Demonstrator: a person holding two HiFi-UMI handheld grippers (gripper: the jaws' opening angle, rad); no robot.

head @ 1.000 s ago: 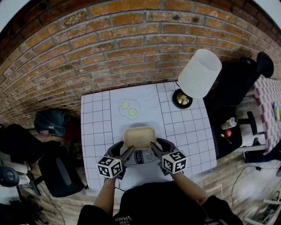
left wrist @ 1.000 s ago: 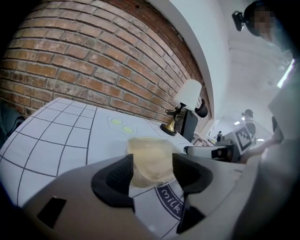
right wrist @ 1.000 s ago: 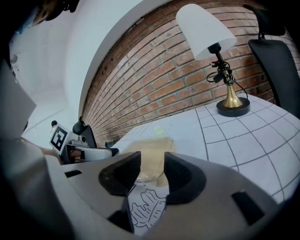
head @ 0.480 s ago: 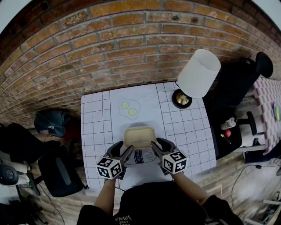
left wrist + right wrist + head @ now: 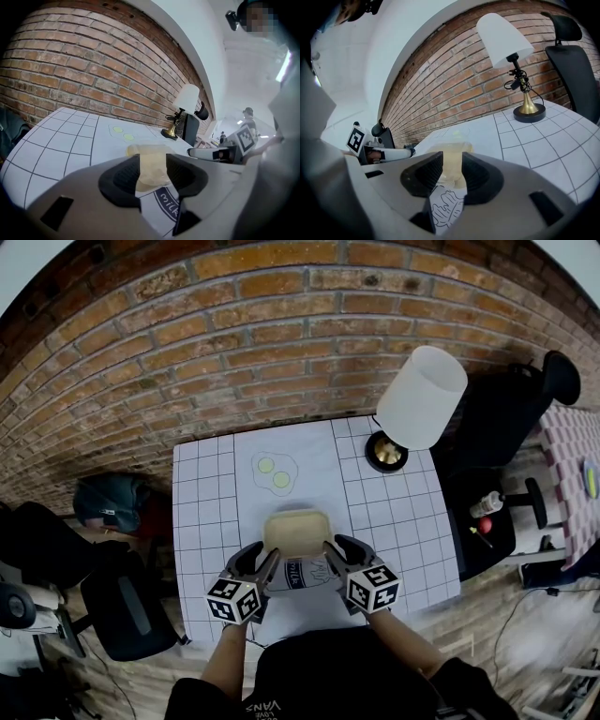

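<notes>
A shallow beige translucent tray (image 5: pixel 297 532) sits over a white drawn-on mat (image 5: pixel 291 488) on the grid-patterned table (image 5: pixel 202 521). My left gripper (image 5: pixel 265 568) reaches its near left corner and my right gripper (image 5: pixel 330 562) its near right corner. In the left gripper view the left gripper (image 5: pixel 153 171) has its jaws pressed on the tray's wall (image 5: pixel 146 151), which fills the gap. In the right gripper view the right gripper (image 5: pixel 452 171) likewise pinches the tray (image 5: pixel 452 151). A "milk" print and a leaf drawing lie just under the jaws.
A white-shaded lamp (image 5: pixel 422 395) on a brass base (image 5: pixel 386 453) stands at the table's far right corner. Two fried-egg drawings (image 5: pixel 274 472) mark the mat's far end. Behind runs a brick wall (image 5: pixel 281 324). Black chairs stand right (image 5: pixel 511 409) and left (image 5: pixel 122 606).
The left jaws have drawn closer together on the tray's wall, and the right jaws slightly too. In the head view the tray and both hands have barely shifted.
</notes>
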